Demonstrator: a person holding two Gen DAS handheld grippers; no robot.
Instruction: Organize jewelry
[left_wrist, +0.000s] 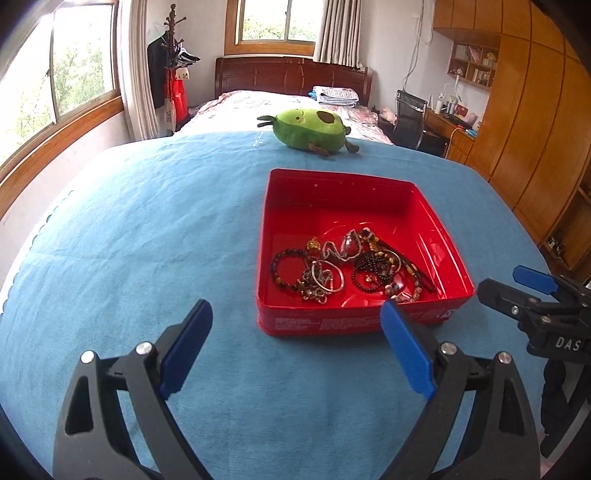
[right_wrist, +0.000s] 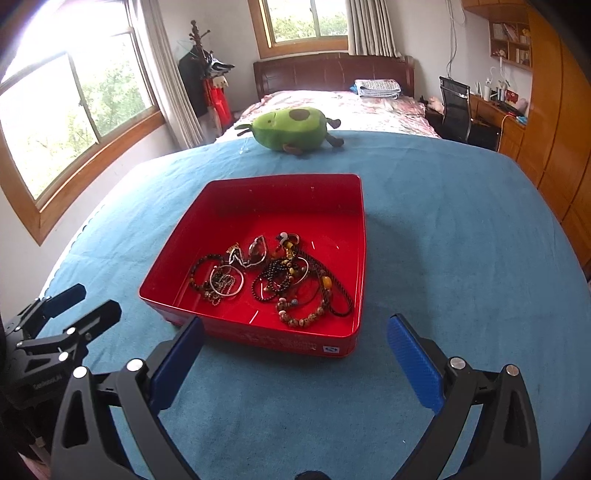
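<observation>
- My left tool (left_wrist: 295, 325) hangs over the blue cloth (left_wrist: 147, 240), fingers spread wide, nothing between them.
- My right tool (right_wrist: 295, 339) is likewise spread wide and holds nothing; its fingertips sit just short of the near wall of the red tin (right_wrist: 258, 334).
- Left view: right tool shows at the right edge, beside the tin's near right corner, apart from it.
- Red tin sits open on the cloth-covered bench, just ahead of both tools.
- Jewelry pile (right_wrist: 269, 277) lies in the near half of the tin: dark bead bracelets (left_wrist: 290, 269), silver bangle (right_wrist: 226, 284), brown corded bead necklace (right_wrist: 321, 299), tangled together.
- Far half of tin floor is bare red.
- Green avocado plush (left_wrist: 310, 127) lies at the bench's far edge, well apart from the tin.
- Beyond it: bed (right_wrist: 332, 103), windows.
</observation>
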